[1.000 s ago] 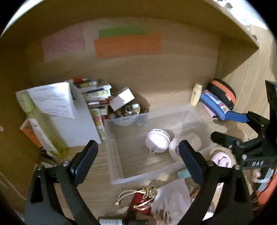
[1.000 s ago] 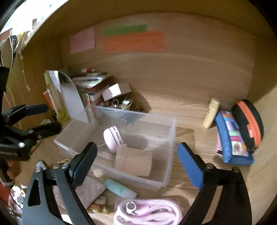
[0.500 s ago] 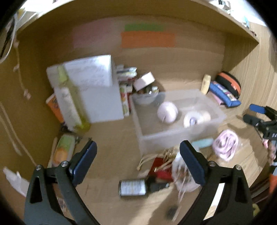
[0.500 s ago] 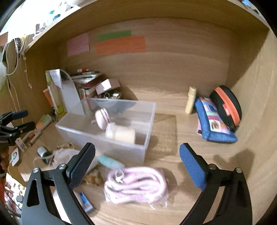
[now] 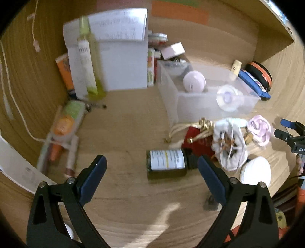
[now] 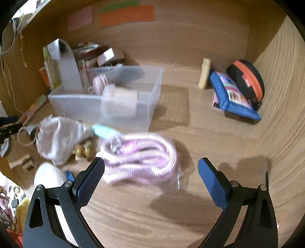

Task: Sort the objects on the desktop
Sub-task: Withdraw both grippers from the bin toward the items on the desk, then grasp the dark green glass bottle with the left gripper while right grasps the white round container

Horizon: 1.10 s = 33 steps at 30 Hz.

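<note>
Jaws of the right gripper (image 6: 150, 171) are standing spread, the pink coiled cord (image 6: 139, 158) lying crosswise at 12 o'clock; the left gripper (image 5: 151, 167), also spread, is facing the brown bottle (image 5: 166, 167).

orange paper strip (image 6: 126, 15), pink paper (image 6: 80, 18)

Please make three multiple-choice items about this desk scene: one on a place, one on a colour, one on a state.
1. Where is the dark bottle?
A. lying on the desk
B. inside the clear bin
C. standing by the wall

2. What colour is the coiled cable?
A. green
B. pink
C. black

3. How is the right gripper?
A. shut on the cable
B. shut on nothing
C. open

Key: 1 A, it lies on its side outside the clear bin; 2 B, its coils look pale pink; 3 C, its fingers stand wide apart.
</note>
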Each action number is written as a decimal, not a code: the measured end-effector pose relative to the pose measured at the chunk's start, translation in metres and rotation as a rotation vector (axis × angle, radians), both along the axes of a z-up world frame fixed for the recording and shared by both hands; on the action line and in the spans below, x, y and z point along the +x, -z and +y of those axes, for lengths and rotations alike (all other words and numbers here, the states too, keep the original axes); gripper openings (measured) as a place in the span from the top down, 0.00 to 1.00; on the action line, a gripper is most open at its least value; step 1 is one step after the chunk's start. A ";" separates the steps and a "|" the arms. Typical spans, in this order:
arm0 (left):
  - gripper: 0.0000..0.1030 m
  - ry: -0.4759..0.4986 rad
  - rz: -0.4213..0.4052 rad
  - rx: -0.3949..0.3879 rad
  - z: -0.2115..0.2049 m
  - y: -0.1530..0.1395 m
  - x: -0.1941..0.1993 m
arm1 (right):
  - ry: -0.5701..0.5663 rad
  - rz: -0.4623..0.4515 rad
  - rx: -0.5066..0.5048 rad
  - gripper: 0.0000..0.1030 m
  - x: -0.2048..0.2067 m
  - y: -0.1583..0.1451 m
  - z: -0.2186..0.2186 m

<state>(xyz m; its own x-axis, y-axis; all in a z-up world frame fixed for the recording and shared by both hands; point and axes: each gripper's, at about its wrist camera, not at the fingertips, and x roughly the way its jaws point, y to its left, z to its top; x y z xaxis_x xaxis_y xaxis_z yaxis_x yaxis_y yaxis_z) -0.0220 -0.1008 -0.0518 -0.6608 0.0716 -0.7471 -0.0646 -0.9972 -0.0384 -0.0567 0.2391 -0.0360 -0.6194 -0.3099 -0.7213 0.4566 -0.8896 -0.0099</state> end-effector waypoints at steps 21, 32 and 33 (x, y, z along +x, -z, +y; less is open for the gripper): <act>0.37 0.045 -0.014 0.097 0.011 0.025 -0.017 | -0.357 -0.047 -0.071 0.05 0.068 0.010 -0.084; 0.41 0.015 0.019 0.077 -0.001 0.024 -0.001 | -0.419 -0.100 -0.028 0.35 0.069 0.038 -0.108; 0.41 0.008 0.022 0.079 -0.003 0.024 0.001 | -0.415 -0.096 -0.033 0.35 0.069 0.038 -0.107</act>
<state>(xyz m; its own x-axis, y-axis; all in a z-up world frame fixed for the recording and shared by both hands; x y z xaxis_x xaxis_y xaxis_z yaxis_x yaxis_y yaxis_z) -0.0208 -0.1039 -0.0757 -0.6760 0.1351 -0.7244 -0.0743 -0.9905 -0.1154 0.0123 0.1319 -0.0738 -0.3678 -0.5429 -0.7550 0.7736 -0.6291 0.0755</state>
